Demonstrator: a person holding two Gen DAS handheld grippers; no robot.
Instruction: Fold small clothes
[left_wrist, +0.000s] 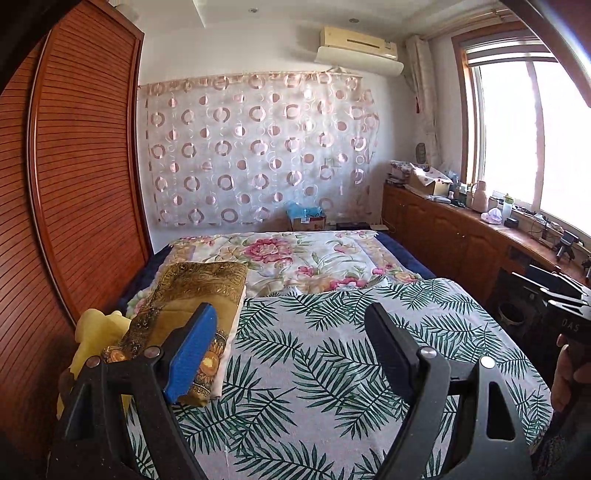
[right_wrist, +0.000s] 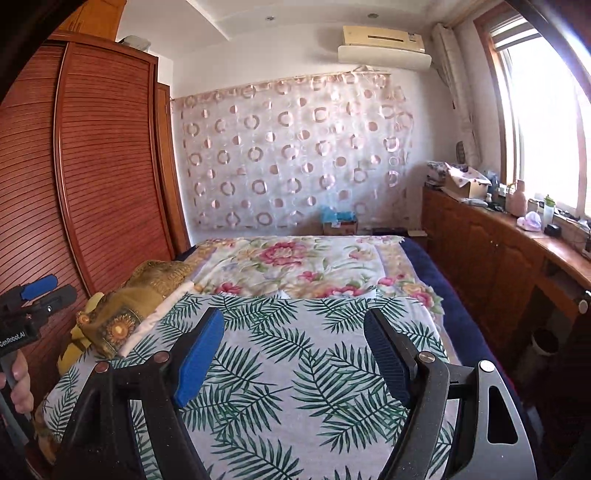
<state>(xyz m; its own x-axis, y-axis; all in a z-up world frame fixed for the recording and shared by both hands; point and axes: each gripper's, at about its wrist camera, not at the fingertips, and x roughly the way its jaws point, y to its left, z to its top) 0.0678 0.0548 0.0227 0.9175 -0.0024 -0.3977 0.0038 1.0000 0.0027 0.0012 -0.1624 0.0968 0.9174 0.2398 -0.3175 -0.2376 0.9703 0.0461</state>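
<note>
A folded gold-brown patterned cloth (left_wrist: 192, 291) lies at the left side of the bed on a palm-leaf sheet (left_wrist: 317, 354). A yellow garment (left_wrist: 94, 332) is bunched beside it, against the wardrobe. My left gripper (left_wrist: 290, 314) hovers open over the sheet with nothing between its fingers, its blue pad (left_wrist: 192, 354) in front of the gold cloth. My right gripper (right_wrist: 294, 317) is also open and empty above the palm-leaf sheet (right_wrist: 295, 373). In the right wrist view the gold cloth (right_wrist: 125, 306) and the left gripper (right_wrist: 40, 291) sit at the far left.
A slatted wooden wardrobe (left_wrist: 85, 184) runs along the bed's left side. A floral quilt (left_wrist: 288, 258) covers the far half. A low wooden cabinet (left_wrist: 454, 236) with bottles and boxes stands under the window on the right. A cardboard box (left_wrist: 308, 219) sits beyond the bed.
</note>
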